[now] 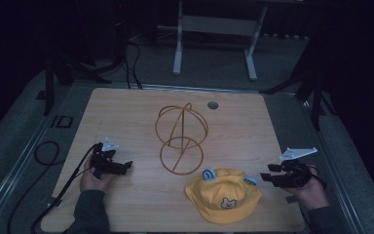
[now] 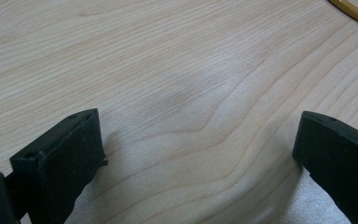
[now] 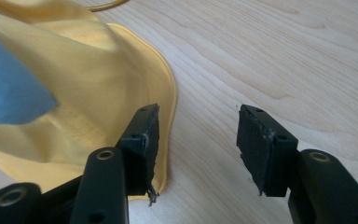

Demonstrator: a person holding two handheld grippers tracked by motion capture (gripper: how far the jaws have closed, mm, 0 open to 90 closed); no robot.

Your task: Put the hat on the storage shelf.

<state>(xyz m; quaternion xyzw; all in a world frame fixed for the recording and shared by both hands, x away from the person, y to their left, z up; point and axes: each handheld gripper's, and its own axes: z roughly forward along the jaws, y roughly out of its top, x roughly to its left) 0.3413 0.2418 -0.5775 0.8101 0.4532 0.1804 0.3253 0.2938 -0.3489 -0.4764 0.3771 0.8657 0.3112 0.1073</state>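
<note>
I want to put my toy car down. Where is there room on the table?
Bare wood lies between the left gripper and the wire stand, and along the far edge. It is crowded near the yellow hat and right gripper.

The high view is looking forward and down on the whole bench (image 1: 126, 112). Each tool camera is skimming the wood closely; the right one is sharing the yellow hat (image 3: 88, 84) with the high view.

Light wood table (image 1: 126, 112): yellow bear hat (image 1: 224, 195) near front edge, gold wire stand (image 1: 181, 139) mid-table.
</note>
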